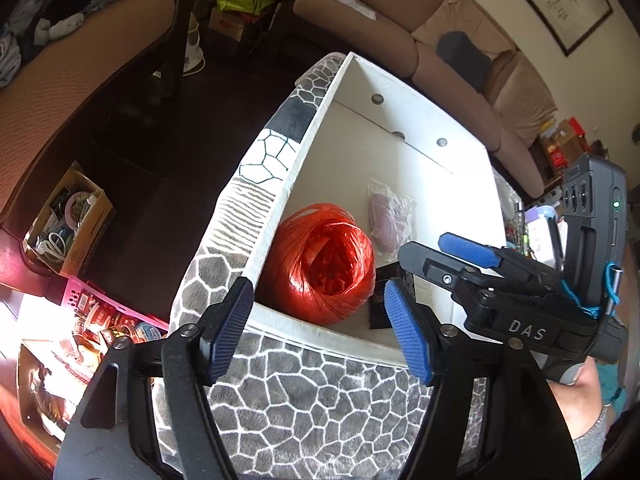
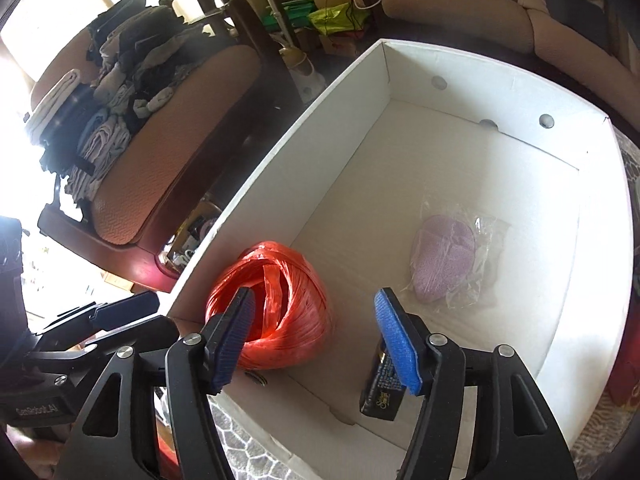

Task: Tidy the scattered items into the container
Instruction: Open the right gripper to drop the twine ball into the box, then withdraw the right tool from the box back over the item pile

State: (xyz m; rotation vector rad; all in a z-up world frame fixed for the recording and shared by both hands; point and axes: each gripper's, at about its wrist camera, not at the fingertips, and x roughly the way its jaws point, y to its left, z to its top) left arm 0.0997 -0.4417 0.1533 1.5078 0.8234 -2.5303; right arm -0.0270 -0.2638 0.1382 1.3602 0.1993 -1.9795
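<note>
A white cardboard box stands on a grey pebble-patterned cloth. Inside lie a red ball of plastic twine, a pink item in a clear bag and a small black packet. My left gripper is open and empty, hovering over the box's near rim. My right gripper is open and empty, over the box's near end above the twine and the packet.
A brown sofa runs behind the box. A cushioned chair with a clothes pile stands to the left. On the floor at left are a small cardboard box of clutter and a pink basket of tins.
</note>
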